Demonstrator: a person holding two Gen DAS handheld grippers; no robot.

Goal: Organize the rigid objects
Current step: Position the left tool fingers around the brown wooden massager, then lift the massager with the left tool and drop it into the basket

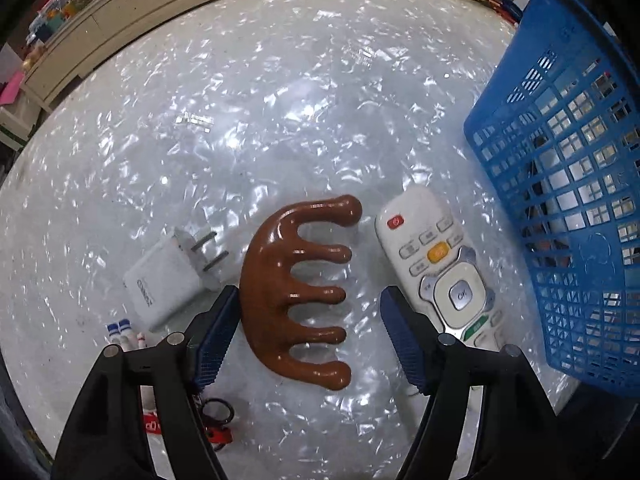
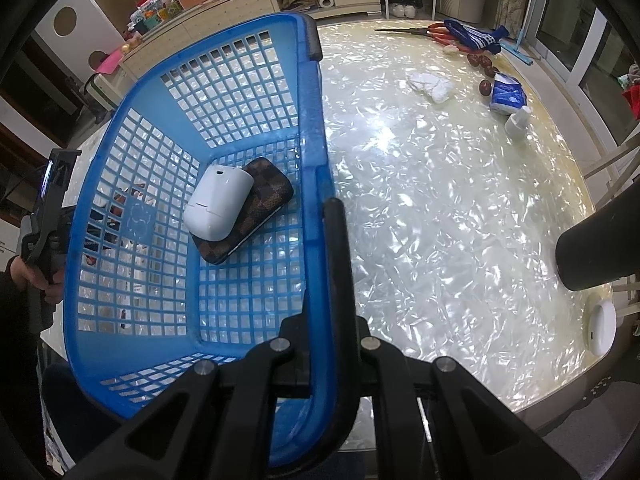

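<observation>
Bench [image 1: 280, 80], pearly white. Around my left tongs [image 1: 310, 300]: white charger [image 1: 164, 284] just outside the left finger, white remote [image 1: 436, 264] just outside the right finger and partly under it, blue basket [image 1: 560, 200] beyond the remote. Red-and-black oddments lie under the left finger. Brown wooden comb [image 1: 292, 288] lies flat between the parted fingers, prongs toward the right one; released, nothing gripped. My right tongs [image 2: 320, 216] are clenched on the basket's rim [image 2: 316, 152]. Inside, left of them: white mouse [image 2: 218, 206] atop checkered case [image 2: 256, 208].
</observation>
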